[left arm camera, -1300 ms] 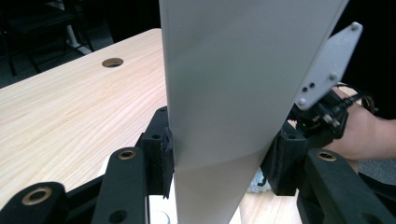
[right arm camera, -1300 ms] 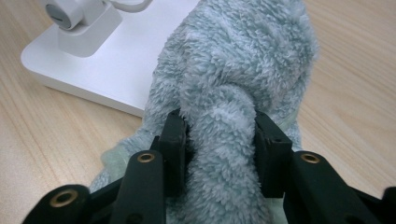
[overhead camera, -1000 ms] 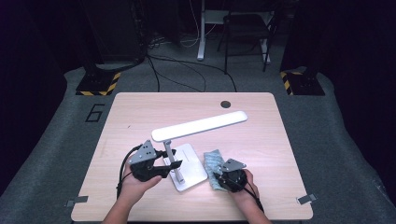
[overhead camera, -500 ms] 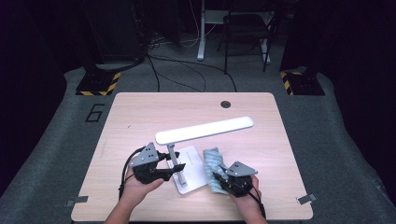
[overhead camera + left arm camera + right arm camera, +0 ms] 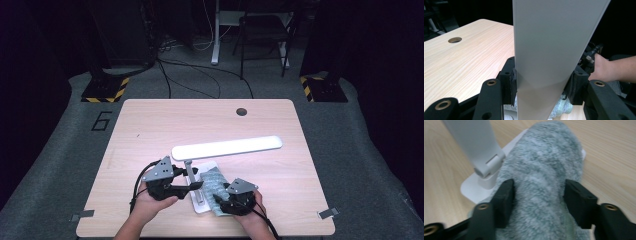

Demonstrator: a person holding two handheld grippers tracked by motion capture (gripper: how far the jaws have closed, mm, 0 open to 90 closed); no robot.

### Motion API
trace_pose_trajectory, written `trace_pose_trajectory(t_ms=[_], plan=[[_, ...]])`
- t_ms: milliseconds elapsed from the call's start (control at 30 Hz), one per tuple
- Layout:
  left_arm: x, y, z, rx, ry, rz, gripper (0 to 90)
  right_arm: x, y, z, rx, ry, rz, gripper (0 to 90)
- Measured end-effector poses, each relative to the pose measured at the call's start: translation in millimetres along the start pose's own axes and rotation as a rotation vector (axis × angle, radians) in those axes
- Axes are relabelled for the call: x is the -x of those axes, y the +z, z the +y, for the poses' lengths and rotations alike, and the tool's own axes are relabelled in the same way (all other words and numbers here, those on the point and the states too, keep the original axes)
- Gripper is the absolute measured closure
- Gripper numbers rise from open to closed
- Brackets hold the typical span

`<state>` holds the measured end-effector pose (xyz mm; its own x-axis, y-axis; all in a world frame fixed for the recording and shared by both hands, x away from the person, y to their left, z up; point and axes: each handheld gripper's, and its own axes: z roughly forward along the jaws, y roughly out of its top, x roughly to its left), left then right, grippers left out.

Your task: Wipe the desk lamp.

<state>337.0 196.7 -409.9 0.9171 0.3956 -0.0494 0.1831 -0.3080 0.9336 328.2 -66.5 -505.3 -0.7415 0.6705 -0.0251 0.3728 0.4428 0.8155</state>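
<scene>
Pale woodgrain table (image 5: pixel 150 130): left gripper (image 5: pixel 192 186) jaws clamp smooth white lamp (image 5: pixel 227 148); right gripper (image 5: pixel 218 199) jaws just widened around fluffy cloth (image 5: pixel 544 170).

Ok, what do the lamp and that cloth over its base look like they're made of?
Lamp: probably plastic, going by its smooth, matte white bar and post with no seams or grain visible.
Cloth: looks like microfibre or terry, grey-green with a fuzzy, looped pile, soft enough to drape over the lamp base.
Table: light wood-grain top, possibly laminate.
</scene>
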Motion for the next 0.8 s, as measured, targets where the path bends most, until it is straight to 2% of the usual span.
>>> trace_pose_trajectory(t_ms=[67,200,333,367,400,500,667,700,800], plan=[[-0.2,0.1,-0.5,0.005,-0.002,-0.008,51.8,1.5,-0.6,0.1,0.003,0.011,-0.024,31.0],[-0.5,0.3,-0.7,0.007,-0.006,-0.01,51.7,5.7,1.6,0.2,0.005,0.051,-0.026,25.3],[-0.3,1.2,-1.2,0.017,-0.012,-0.006,51.5,9.7,9.9,0.6,-0.005,0.061,0.007,23.1],[-0.5,1.2,-1.2,0.016,-0.011,-0.005,51.4,8.9,12.5,0.4,-0.007,0.082,0.017,22.3],[-0.6,1.4,-1.4,0.019,-0.014,-0.007,51.4,9.6,14.9,0.2,-0.008,0.075,0.024,21.7],[-0.9,1.4,-1.7,0.021,-0.022,-0.008,51.1,9.7,19.4,-0.3,-0.018,0.067,0.041,20.9],[-1.1,1.7,-1.9,0.022,-0.031,-0.01,50.5,9.1,21.9,-2.6,-0.02,0.101,0.047,21.1],[-1.1,1.7,-1.9,0.021,-0.033,-0.01,50.5,10.7,22.2,-3.1,-0.018,0.088,0.05,21.6],[-1.6,0.9,-1.6,0.011,-0.035,-0.014,50.1,11.8,21.4,-4.0,-0.022,0.098,0.052,25.6]])
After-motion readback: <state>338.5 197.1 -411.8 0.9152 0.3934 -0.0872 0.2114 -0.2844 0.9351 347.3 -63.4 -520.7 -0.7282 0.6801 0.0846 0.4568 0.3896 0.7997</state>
